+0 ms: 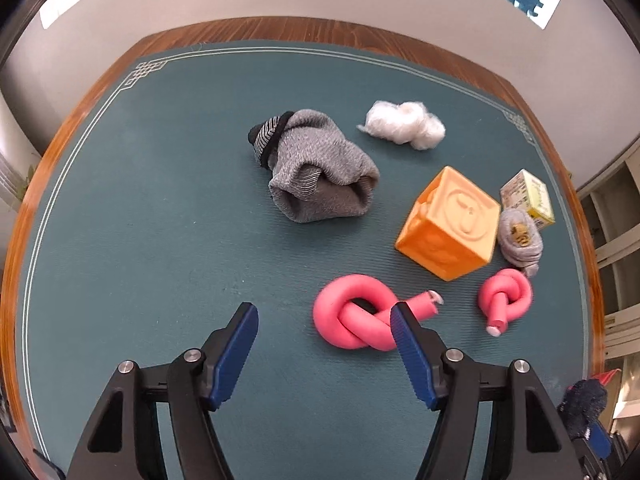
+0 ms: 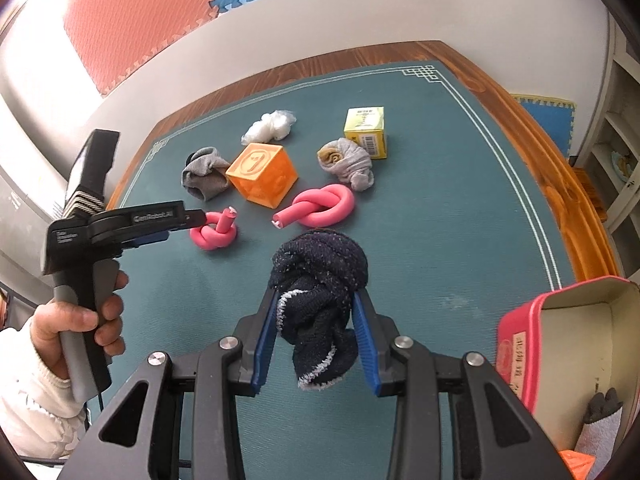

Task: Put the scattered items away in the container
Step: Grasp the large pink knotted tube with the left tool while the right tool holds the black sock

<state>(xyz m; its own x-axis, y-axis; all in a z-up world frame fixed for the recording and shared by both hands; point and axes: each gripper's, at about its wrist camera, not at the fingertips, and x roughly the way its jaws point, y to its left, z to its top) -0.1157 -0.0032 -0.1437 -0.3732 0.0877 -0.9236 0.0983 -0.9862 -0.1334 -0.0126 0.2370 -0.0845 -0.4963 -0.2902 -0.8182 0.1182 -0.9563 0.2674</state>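
Clamped in the right claw (image 2: 316,316), the soft, light navy sock (image 2: 320,280) hangs above the counter (image 2: 440,240) near the pink tin (image 2: 520,344), gripped mid-knot; left claw (image 1: 324,336) gapes empty.

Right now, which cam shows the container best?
Right wrist: the pink container sits at its lower right, rim and open inside visible, with a grey item in it. Left wrist shows at most a red sliver at its right edge.
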